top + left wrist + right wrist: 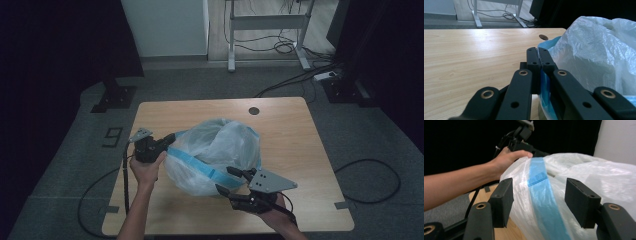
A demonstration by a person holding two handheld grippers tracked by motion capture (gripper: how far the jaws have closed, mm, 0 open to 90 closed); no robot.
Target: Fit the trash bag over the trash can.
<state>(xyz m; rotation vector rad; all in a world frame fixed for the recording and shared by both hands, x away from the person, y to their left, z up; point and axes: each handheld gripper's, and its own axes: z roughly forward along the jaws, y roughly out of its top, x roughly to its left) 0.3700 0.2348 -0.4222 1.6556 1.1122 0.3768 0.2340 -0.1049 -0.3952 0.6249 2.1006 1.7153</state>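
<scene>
Two grippers worked at one bag [215, 150], a puffed, see-through plastic sack with a blue band [195, 161], which lay on the middle of the table [290, 130]. The left gripper [170, 141] was clenched on the bag's edge at its left side; in the left gripper view its pads met with the blue band [546, 87] pinched between them. The right gripper [231, 181] stood at the bag's near right side with its jaws apart. In the right gripper view the blue band [544, 202] ran up between the two pads [504, 200], and neither pad pressed on the plastic, so the bag was not gripped there. Farther off in that view, the left hand [509, 160] held its gripper at the band's upper end.
</scene>
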